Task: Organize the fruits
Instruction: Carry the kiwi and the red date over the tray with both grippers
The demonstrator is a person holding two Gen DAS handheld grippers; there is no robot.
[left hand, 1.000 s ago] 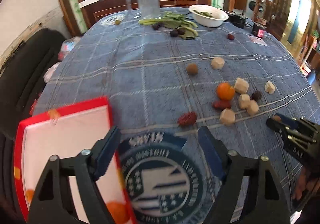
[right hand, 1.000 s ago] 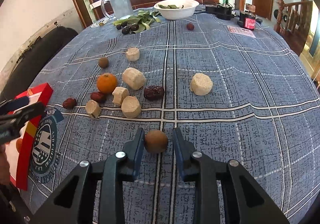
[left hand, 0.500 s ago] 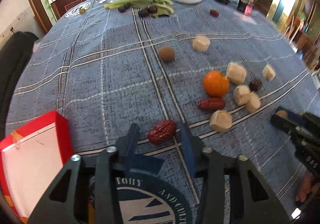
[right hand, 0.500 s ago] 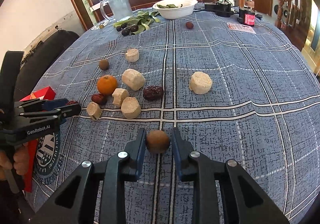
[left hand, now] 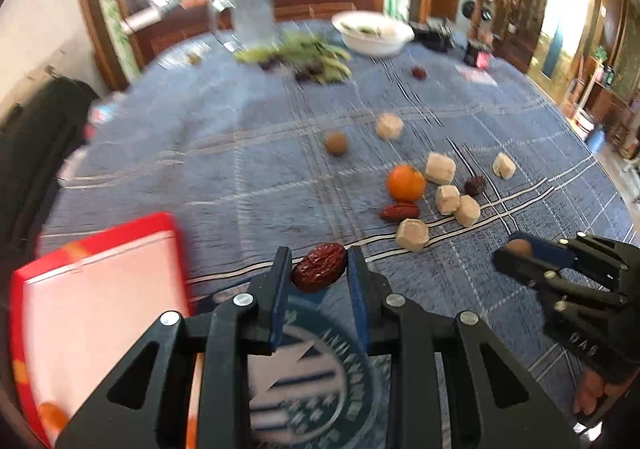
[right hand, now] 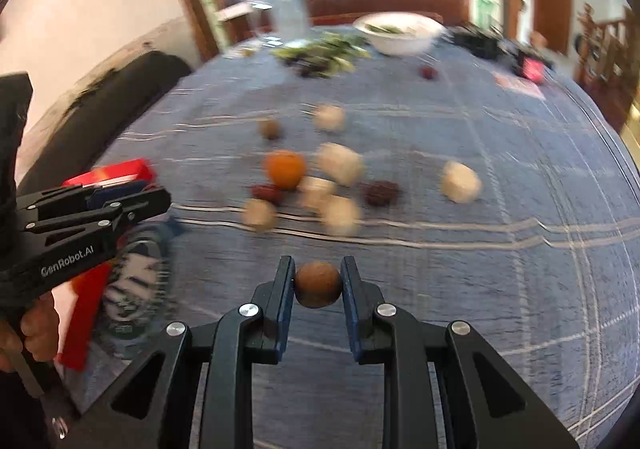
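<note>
Left gripper (left hand: pixel 319 269) clamps red date (left hand: pixel 319 267) — red box (left hand: pixel 96 233) just left.

Motion blur smears the fruits beyond the orange (right hand: pixel 285 169) in the right wrist view, and the red tray (left hand: pixel 100 313) is cut off at the left wrist view's edge

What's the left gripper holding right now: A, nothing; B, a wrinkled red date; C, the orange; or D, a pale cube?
B: in the left wrist view the left gripper has its pads pressed on a wrinkled red date, while the orange sits on the tablecloth.
</note>
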